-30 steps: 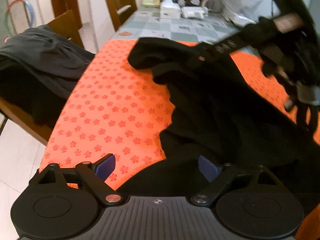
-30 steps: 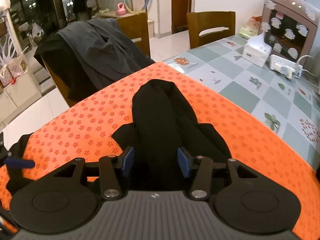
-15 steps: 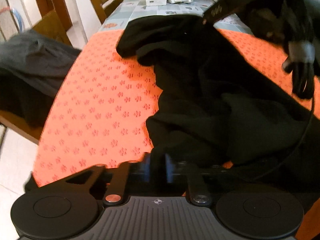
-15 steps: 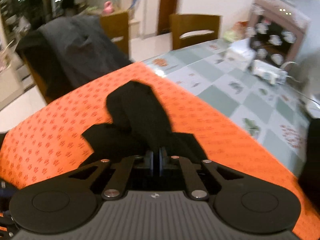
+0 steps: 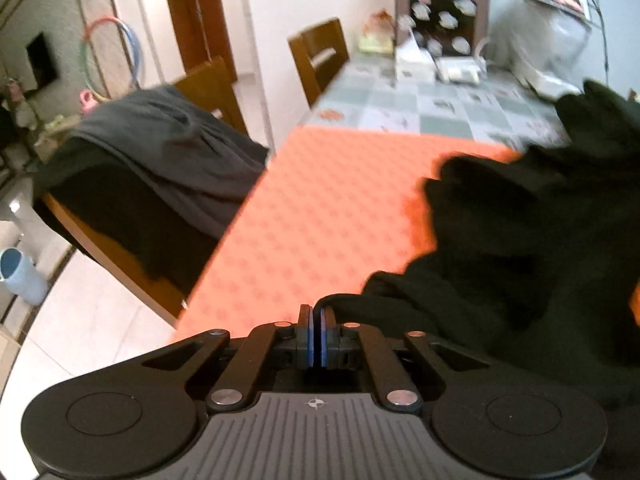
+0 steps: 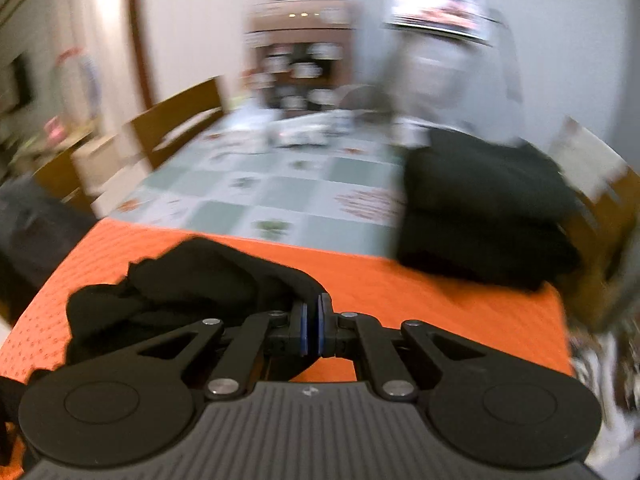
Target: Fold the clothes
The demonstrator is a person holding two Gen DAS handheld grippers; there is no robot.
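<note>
- The left tongs (image 5: 317, 334) are sitting pressed together on a thin fold of the black fabric garment (image 5: 520, 248), which is rising in a small loop just above the blue pads.
- From that pinched edge, the garment is spreading to the right in a bunched, rumpled mass over the orange flower-patterned cloth (image 5: 320, 216) covering the near end of the worktop.
- The right tongs (image 6: 311, 330) are also clamped shut on an edge of the same black garment (image 6: 192, 280), whose bulk is lying crumpled to their left on the orange cloth (image 6: 440, 304).
- A stack of dark folded clothes (image 6: 480, 216) is resting at the far right edge of the orange cloth, apart from the held garment.
- A dark grey garment (image 5: 168, 152) is hanging draped over a wooden chair (image 5: 212, 88) beside the worktop's left side.
- Beyond the orange cloth, the green-and-white checked tablecloth (image 6: 256, 184) is showing, though the right view is blurred.
</note>
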